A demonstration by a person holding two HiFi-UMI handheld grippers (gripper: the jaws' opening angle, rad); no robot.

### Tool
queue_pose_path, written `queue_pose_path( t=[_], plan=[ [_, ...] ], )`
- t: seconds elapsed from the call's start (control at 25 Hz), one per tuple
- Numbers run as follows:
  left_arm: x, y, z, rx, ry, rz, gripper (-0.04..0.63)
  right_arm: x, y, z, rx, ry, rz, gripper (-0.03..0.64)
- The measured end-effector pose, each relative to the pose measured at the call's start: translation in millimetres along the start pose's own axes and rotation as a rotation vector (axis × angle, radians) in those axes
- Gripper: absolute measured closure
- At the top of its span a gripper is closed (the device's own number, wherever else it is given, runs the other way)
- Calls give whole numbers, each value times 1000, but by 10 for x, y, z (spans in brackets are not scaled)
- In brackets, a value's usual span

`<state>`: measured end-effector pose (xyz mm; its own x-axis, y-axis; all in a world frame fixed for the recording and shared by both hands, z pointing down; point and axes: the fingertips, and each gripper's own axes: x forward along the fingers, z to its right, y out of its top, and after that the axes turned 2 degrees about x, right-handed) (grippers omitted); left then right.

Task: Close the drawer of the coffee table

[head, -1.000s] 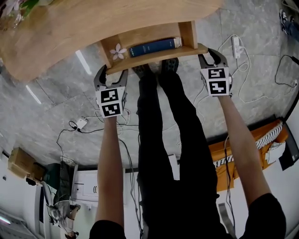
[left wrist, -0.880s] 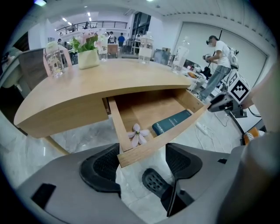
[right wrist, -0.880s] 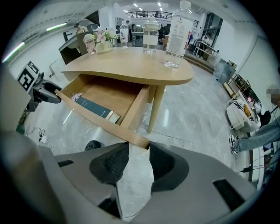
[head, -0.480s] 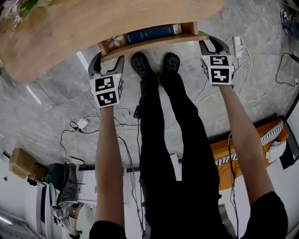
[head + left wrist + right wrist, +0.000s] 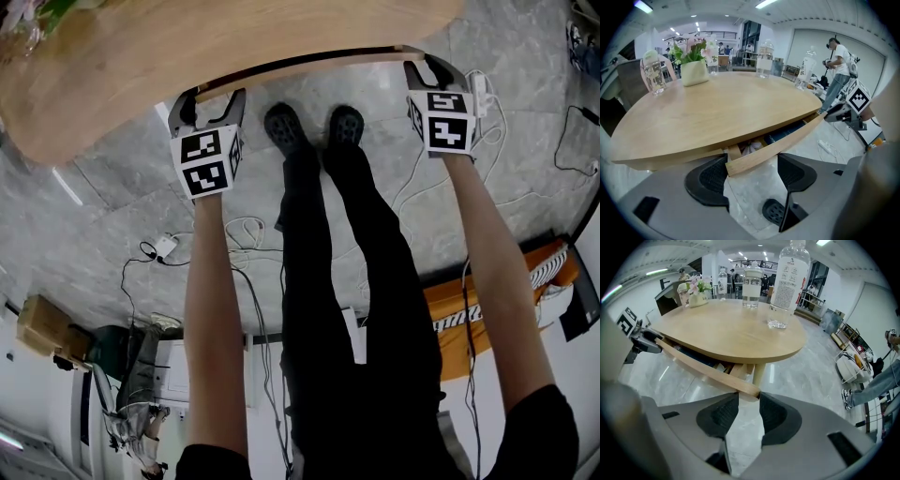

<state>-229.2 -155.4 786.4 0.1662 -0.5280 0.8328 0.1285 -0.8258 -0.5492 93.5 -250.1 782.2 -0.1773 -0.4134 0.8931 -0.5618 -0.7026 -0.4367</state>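
Drawer front (image 5: 776, 146), curved pale wood, nearly shut under round wooden tbl (image 5: 717, 112); L gripper (image 5: 753, 156) spread at end, R gripper (image 5: 749, 395) jaws just closing, pinching opp. end.

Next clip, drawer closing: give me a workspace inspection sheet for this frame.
Surface: coffee table top, pale wood, rounded.
Job's things: drawer front nearly shut, narrow gap left.
Clutter: flower vase, glass, water bottle on the top.
Grippers: left gripper open, drawer front's left end between its jaws; right gripper clamped on the right end, jaws have just been closing.
Cables: white cables and power strip on the floor.
Surroundings: grey stone floor; a person standing far off.
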Motion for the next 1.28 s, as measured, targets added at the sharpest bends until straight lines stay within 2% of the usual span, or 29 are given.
queue_pose_path(
  t=[0.76, 1.04, 1.28],
  plan=[
    [96, 97, -104, -130, 13, 60, 255, 93, 153, 71, 11, -11, 24, 476],
    [97, 122, -139, -154, 20, 60, 253, 89, 224, 66, 6, -11, 34, 476],
    [92, 73, -138, -263, 37, 73, 253, 91, 228, 69, 4, -23, 40, 476]
  ],
)
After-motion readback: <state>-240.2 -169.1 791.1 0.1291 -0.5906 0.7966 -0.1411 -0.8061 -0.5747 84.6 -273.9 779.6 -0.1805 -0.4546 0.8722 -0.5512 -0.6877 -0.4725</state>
